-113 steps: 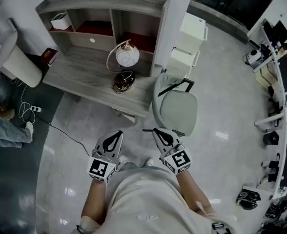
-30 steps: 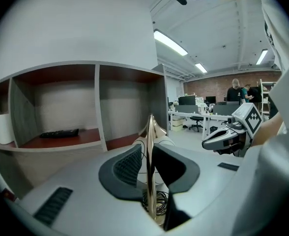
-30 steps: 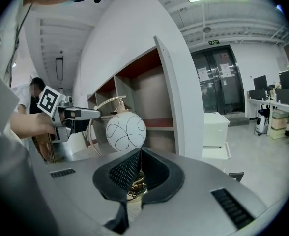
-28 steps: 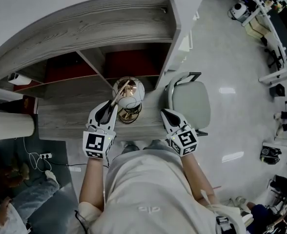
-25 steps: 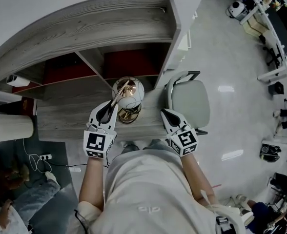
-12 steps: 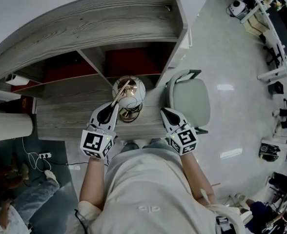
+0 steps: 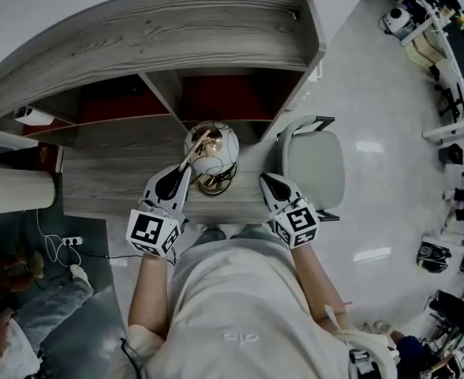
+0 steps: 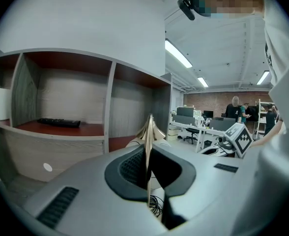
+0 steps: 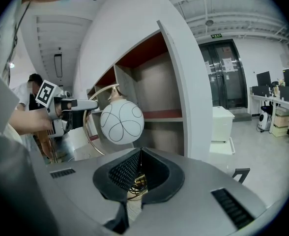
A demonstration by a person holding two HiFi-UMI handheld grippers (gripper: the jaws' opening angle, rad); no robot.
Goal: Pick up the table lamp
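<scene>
No word or number can be read anywhere. The left cube [image 7: 151,231] on the left hand-held gripper [image 7: 186,169] and the right cube [image 7: 299,225] on the right hand-held gripper [image 7: 264,178] bear black-and-white square patterns, not letters. In the right gripper view a green sign [image 9: 216,36] hangs above the glass doors [image 9: 231,82], and paper sheets [image 9: 226,63] are stuck on them; their print is too small to read.

Fingers [image 8: 130,170] of the left gripper [image 8: 148,156] pinched on the thin gold hoop [image 8: 149,124] of the table lamp [image 8: 158,132], shelf [image 8: 108,107] compartments beyond the fingers, to their left
</scene>
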